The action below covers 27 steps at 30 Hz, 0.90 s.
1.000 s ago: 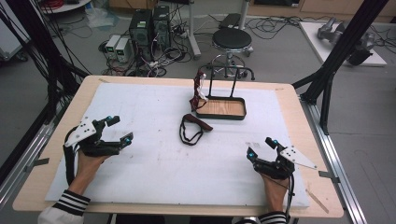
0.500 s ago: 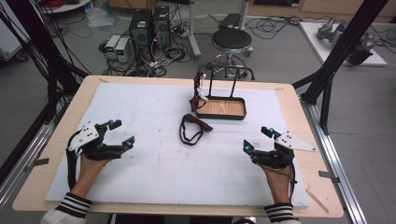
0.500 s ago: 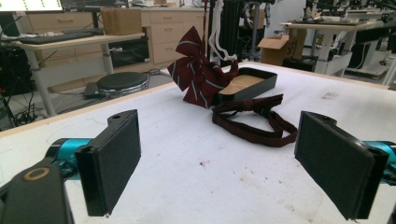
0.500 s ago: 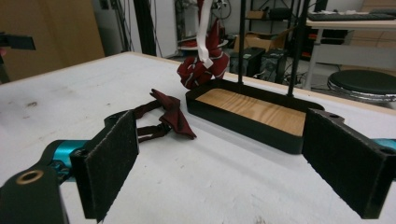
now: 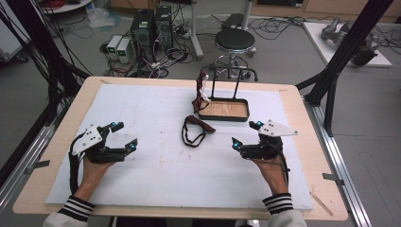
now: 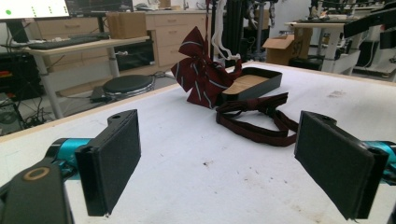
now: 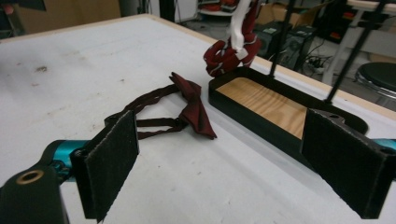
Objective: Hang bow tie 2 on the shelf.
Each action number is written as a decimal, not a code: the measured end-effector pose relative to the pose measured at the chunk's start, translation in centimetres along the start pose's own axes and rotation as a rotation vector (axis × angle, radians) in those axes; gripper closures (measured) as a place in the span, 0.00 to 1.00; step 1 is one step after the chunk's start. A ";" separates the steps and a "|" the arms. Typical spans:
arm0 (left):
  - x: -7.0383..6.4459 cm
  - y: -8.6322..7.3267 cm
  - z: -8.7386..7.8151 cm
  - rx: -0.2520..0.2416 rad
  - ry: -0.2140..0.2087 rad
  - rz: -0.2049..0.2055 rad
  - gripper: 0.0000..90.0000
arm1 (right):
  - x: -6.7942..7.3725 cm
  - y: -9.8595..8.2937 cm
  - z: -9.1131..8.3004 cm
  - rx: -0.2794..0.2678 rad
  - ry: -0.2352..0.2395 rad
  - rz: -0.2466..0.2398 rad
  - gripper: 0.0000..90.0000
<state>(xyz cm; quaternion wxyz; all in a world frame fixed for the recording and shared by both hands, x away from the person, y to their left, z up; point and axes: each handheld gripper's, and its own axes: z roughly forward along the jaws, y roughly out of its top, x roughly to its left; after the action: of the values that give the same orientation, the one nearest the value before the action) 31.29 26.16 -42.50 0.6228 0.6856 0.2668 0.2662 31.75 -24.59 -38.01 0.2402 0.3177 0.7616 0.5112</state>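
Jaws of the left gripper (image 6: 217, 168) spread wide, nothing between them; same for the right gripper (image 7: 233, 165), released and empty. Ahead of both jaw pairs, flat on the white mat (image 5: 156, 170), a dark red bow tie (image 5: 195, 130) with looped strap. Farther beyond, a black wood-bottomed tray (image 5: 224, 109), striped red ties (image 6: 201, 74) hanging from its stand.

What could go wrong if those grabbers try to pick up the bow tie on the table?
The dark red bow tie with its thin looped strap lies flat and limp, so the open right gripper might catch only the strap and leave the bow dangling. It also lies close to the black tray with a wooden floor, which the fingers could bump.
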 end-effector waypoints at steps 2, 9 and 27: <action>-0.1 -0.1 0.0 0.000 0.007 0.001 0.17 | 0.0 0.6 0.6 0.017 0.013 -0.020 0.12; -0.2 -0.7 0.1 0.007 0.021 0.003 0.17 | -0.2 2.8 2.9 0.078 0.049 -0.042 0.12; -0.3 -1.4 0.3 0.029 0.030 0.013 0.17 | -0.8 5.2 7.4 0.213 0.113 -0.051 0.12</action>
<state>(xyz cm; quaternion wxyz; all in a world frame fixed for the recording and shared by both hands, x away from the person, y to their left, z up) 31.27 25.81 -43.95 0.6068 0.6923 0.2755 0.2768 38.60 -19.10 -35.83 0.1745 0.2927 0.8318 0.4382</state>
